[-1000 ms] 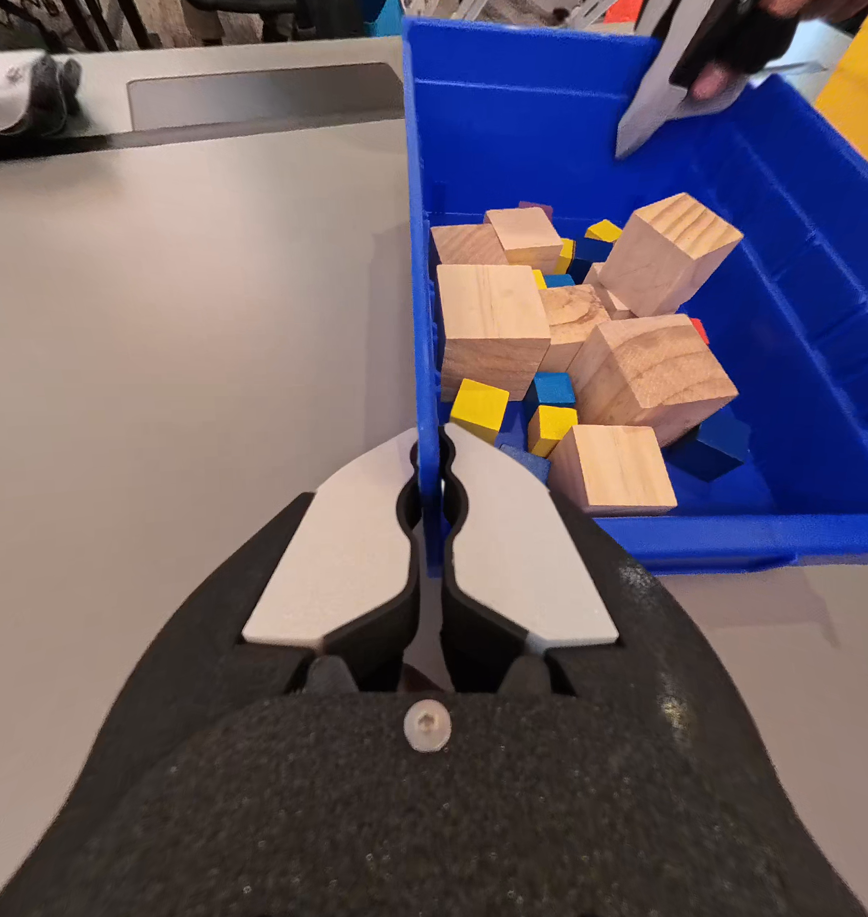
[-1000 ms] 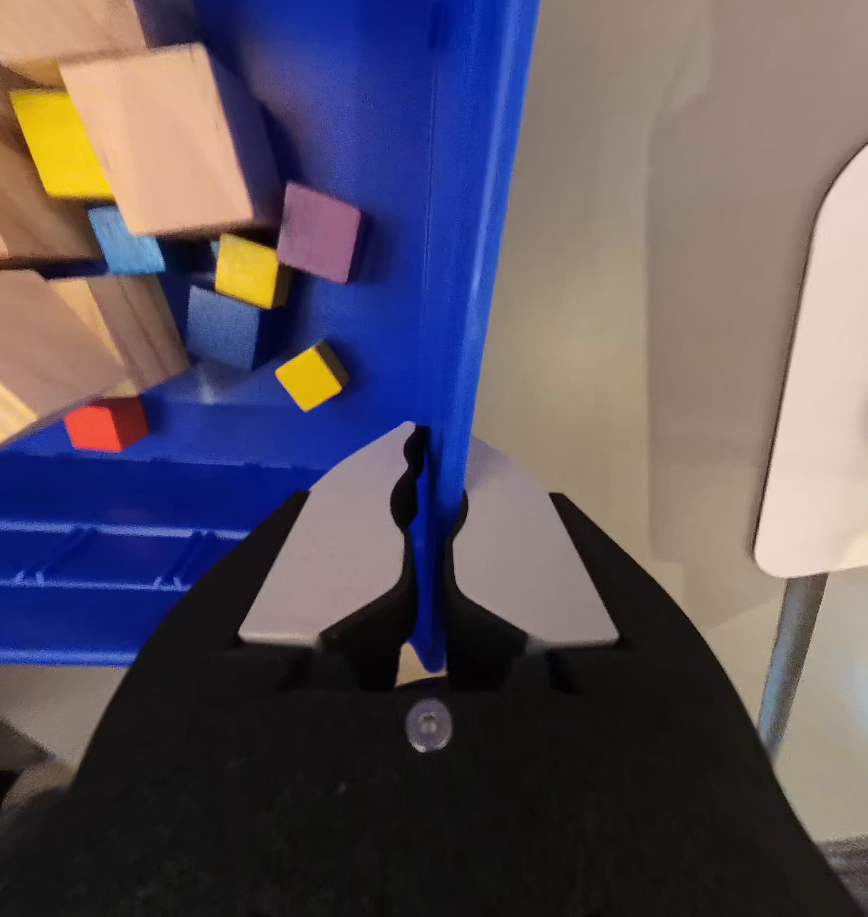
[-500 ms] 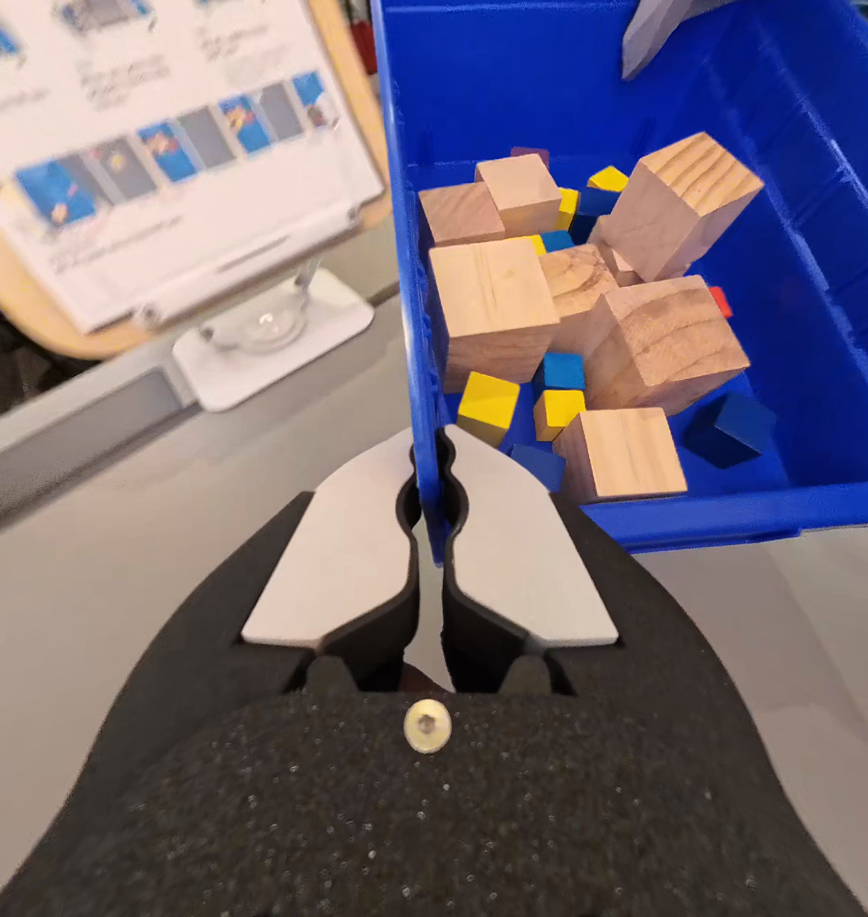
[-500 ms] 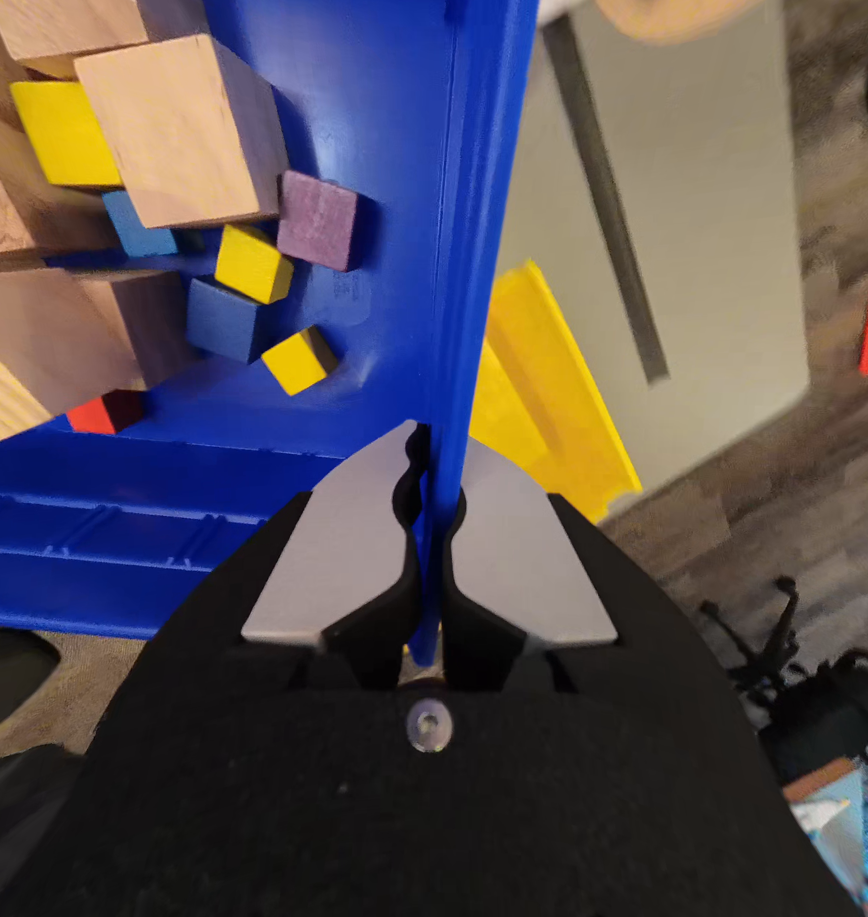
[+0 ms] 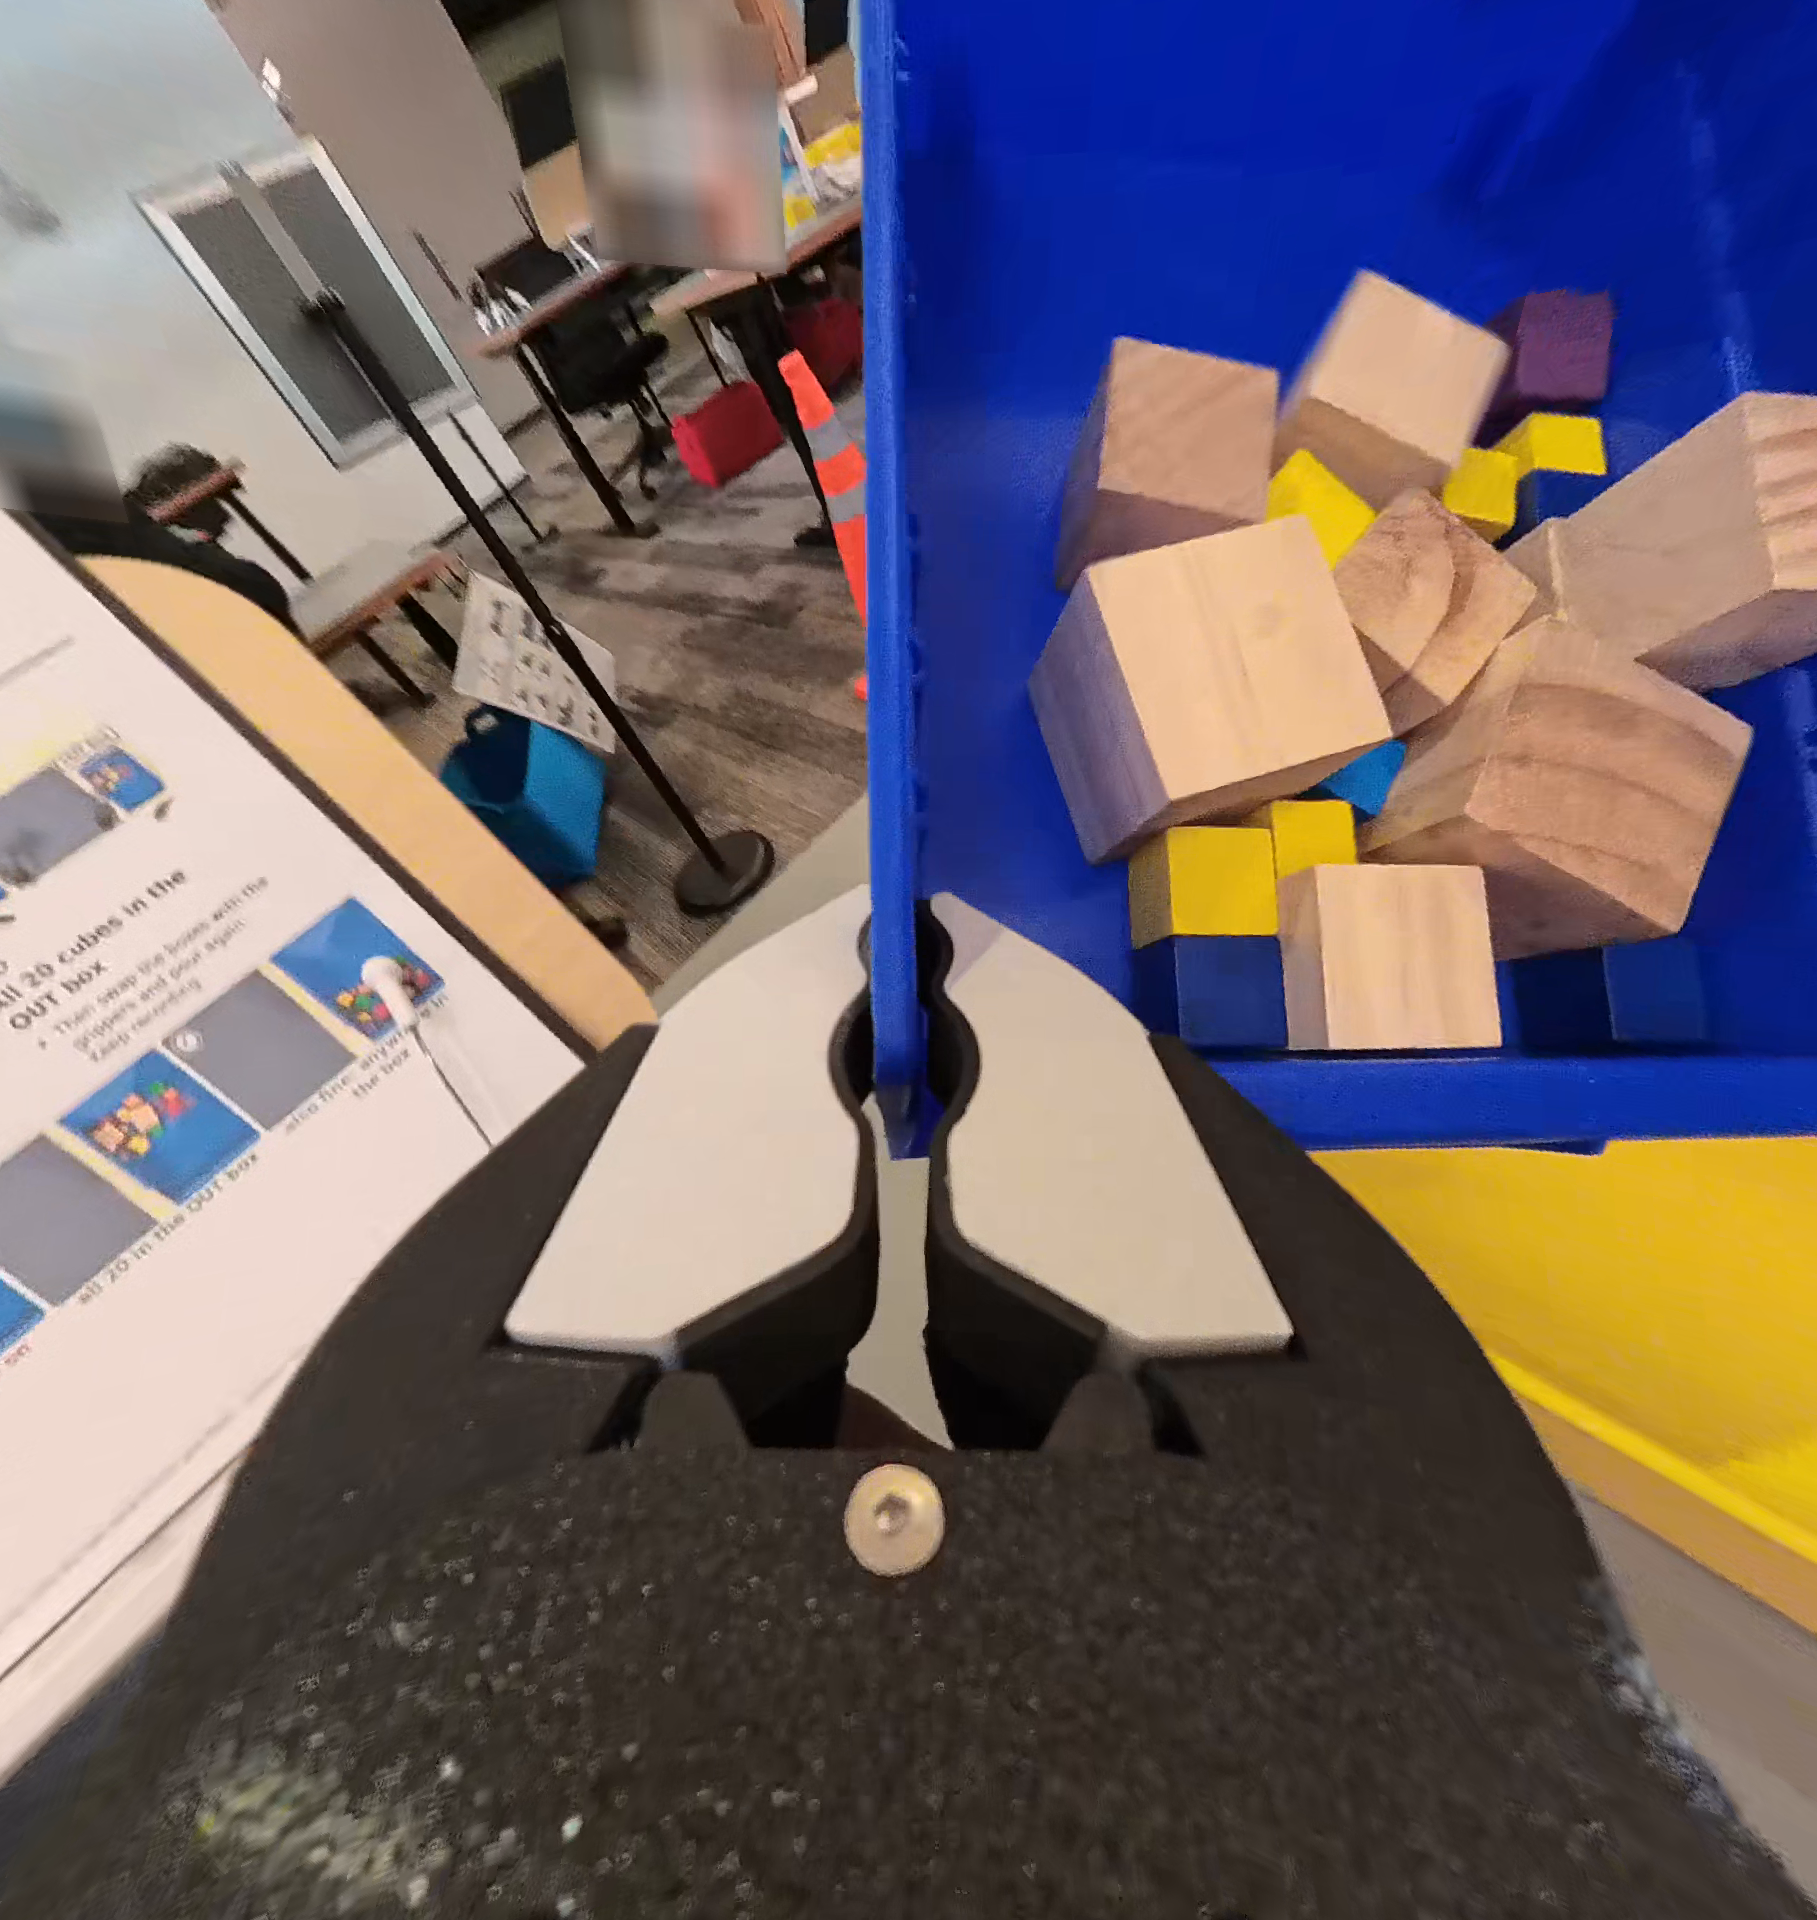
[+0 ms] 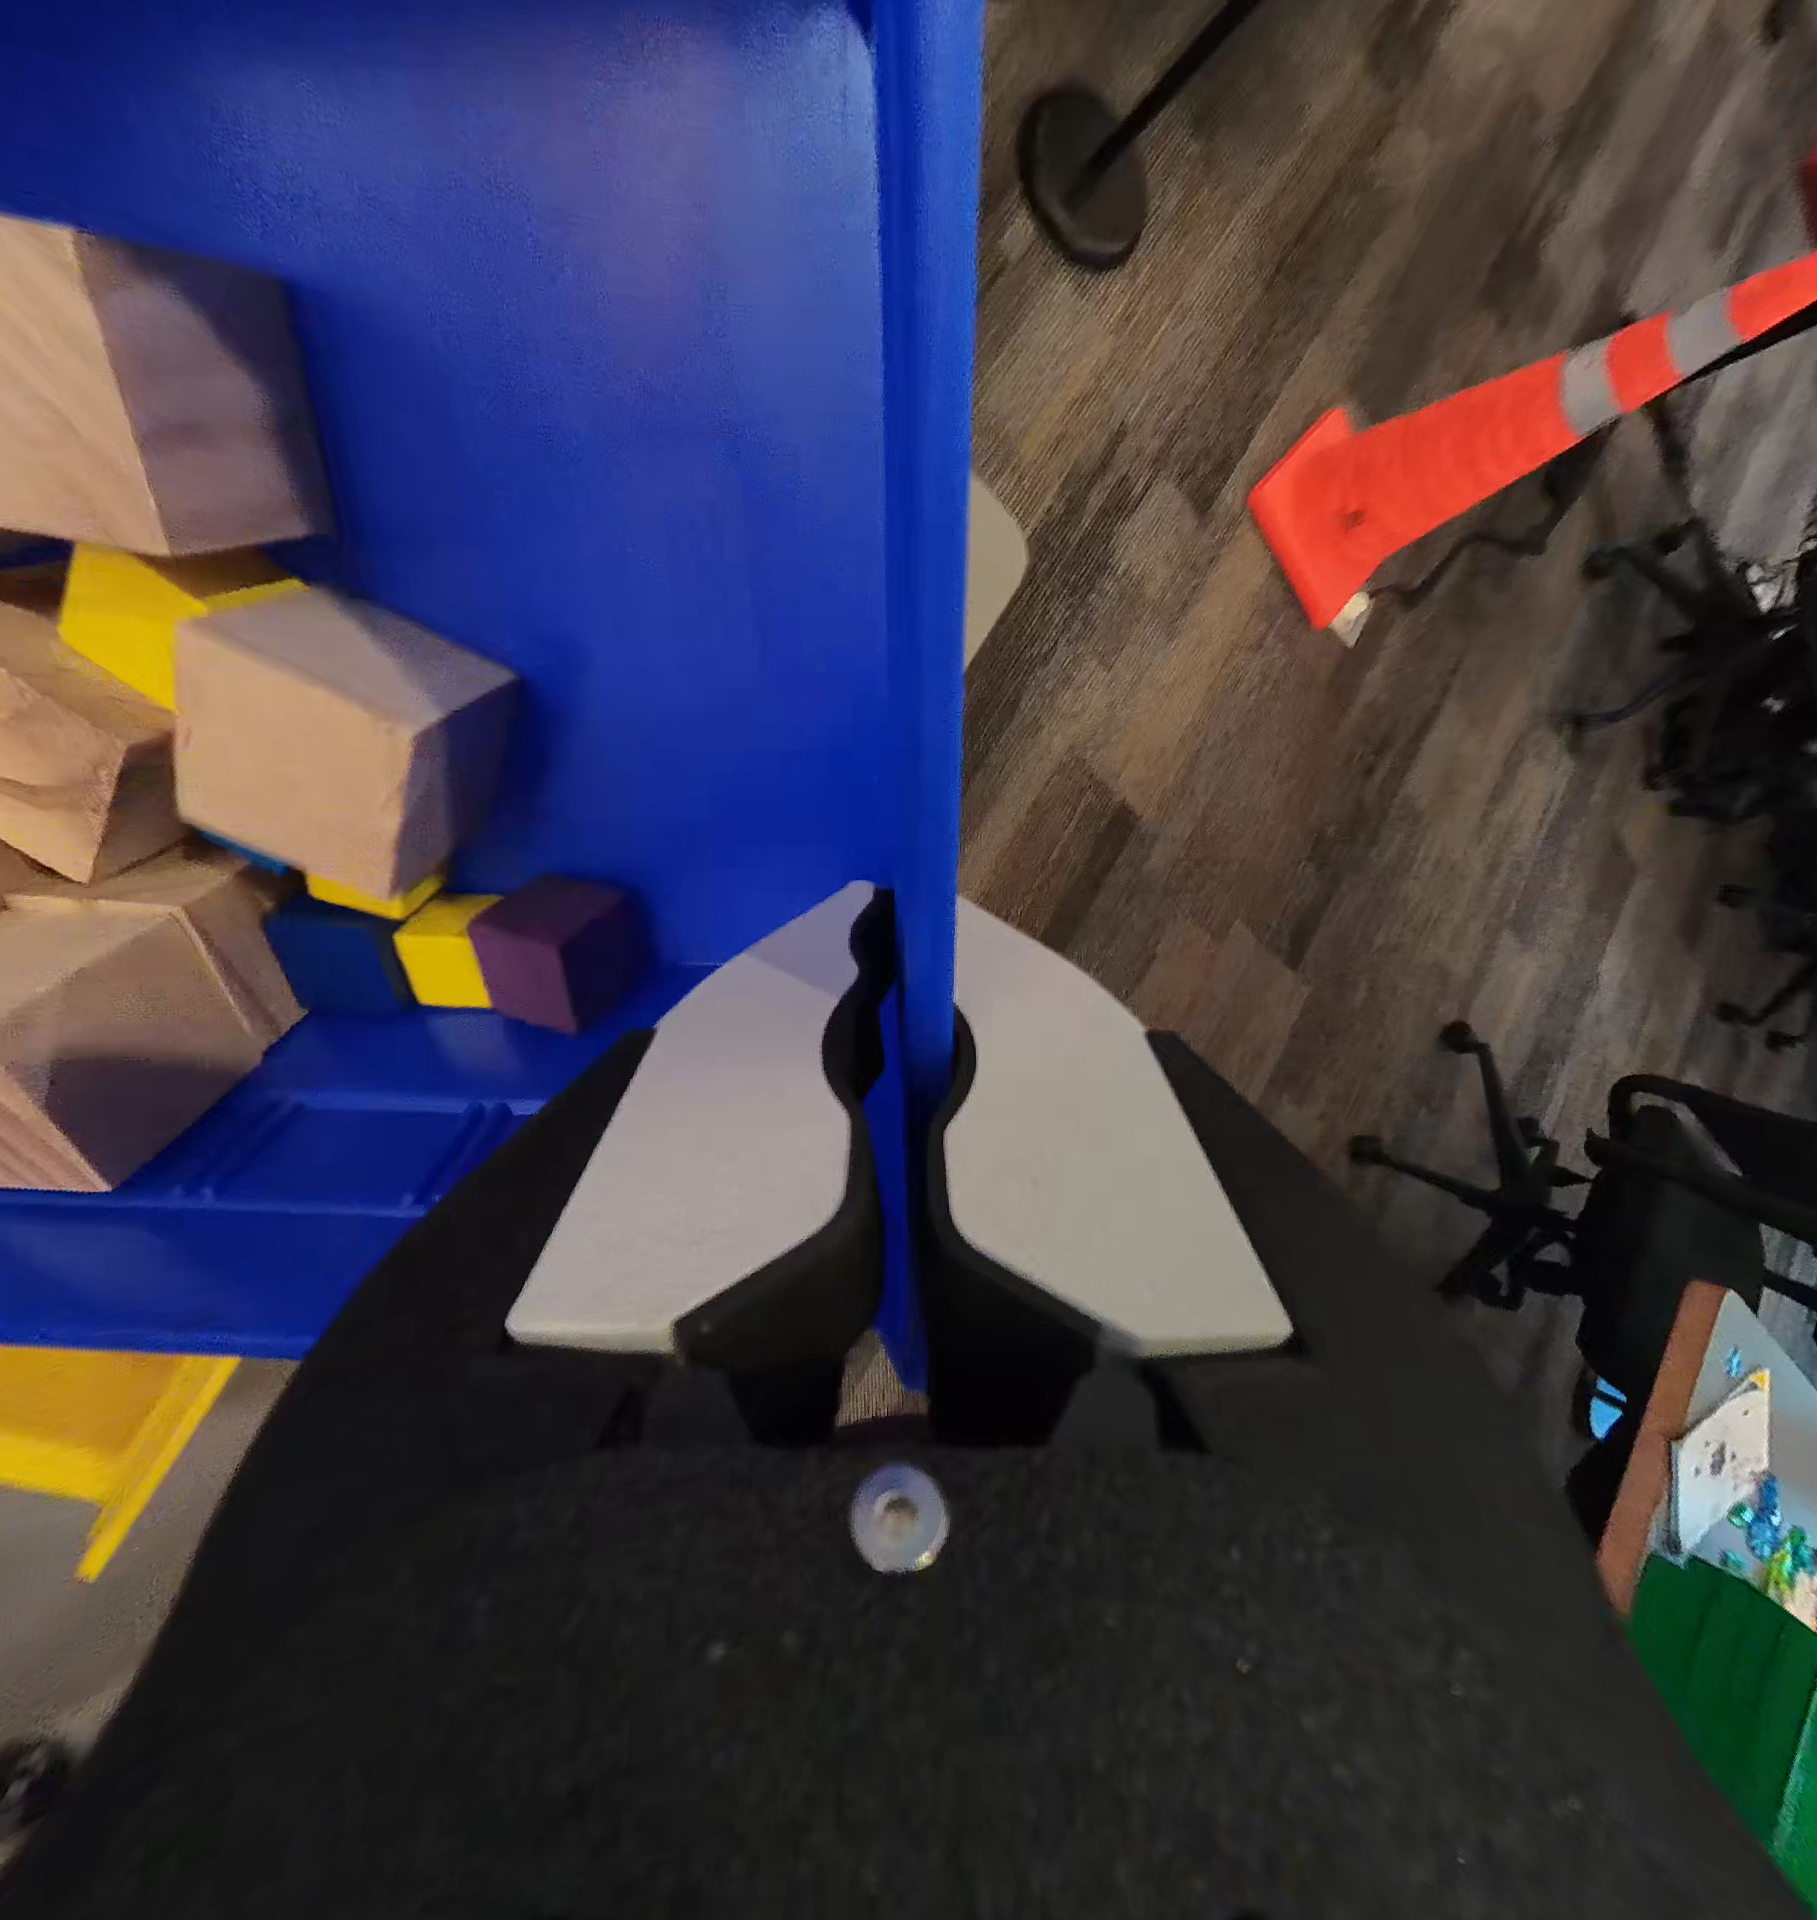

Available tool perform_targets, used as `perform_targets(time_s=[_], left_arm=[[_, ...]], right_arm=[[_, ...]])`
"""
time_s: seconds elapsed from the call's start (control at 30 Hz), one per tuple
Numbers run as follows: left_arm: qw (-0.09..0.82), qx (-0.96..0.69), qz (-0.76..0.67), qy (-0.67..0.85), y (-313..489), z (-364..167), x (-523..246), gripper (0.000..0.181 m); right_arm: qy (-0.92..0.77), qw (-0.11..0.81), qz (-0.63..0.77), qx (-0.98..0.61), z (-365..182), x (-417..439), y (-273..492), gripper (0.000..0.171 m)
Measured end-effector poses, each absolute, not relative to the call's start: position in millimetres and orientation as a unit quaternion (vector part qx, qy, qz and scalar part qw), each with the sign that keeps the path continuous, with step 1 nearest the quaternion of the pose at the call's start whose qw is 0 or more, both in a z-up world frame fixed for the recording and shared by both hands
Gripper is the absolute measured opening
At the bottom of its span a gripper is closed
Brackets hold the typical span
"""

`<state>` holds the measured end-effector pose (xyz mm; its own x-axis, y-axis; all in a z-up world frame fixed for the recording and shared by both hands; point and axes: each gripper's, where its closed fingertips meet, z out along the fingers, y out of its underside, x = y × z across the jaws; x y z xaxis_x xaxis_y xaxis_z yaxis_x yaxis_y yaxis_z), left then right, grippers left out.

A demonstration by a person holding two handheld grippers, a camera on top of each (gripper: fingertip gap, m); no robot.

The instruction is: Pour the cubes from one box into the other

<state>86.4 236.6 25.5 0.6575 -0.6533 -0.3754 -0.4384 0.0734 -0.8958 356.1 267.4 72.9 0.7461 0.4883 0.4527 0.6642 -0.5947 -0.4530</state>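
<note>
The blue box (image 5: 1247, 156) is lifted and tilted steeply, held by both grippers. My left gripper (image 5: 896, 925) is shut on one side wall. My right gripper (image 6: 909, 904) is shut on the opposite wall (image 6: 925, 416). Several wooden cubes (image 5: 1210, 686) and small yellow, blue and purple cubes (image 5: 1205, 883) are piled against the box's lower rim (image 5: 1506, 1096); they also show in the right wrist view (image 6: 332, 738). The yellow box (image 5: 1610, 1330) lies directly below that rim, also in the right wrist view (image 6: 62, 1423).
A white instruction sheet on a board (image 5: 135, 1039) stands to the left. Beyond the table are a wood-pattern floor (image 6: 1299, 831), an orange cone (image 6: 1506, 426), a black post with a round base (image 5: 717, 873), a blue bin (image 5: 530, 790) and office chairs (image 6: 1662, 1205).
The blue box has been lifted off the table and tilted steeply over the yellow box. The cubes have slid and tumbled toward its lower rim. Both grippers stay clamped on its walls.
</note>
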Motion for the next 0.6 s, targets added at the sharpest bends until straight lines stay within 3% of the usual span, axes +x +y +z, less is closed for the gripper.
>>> perform_targets(time_s=[0.6], left_arm=[[0.795,-0.49,0.073,0.351,231.0,8.4,83.7,0.002]], right_arm=[[-0.241,0.62,-0.25,-0.704,92.9,347.7,226.0,0.004]])
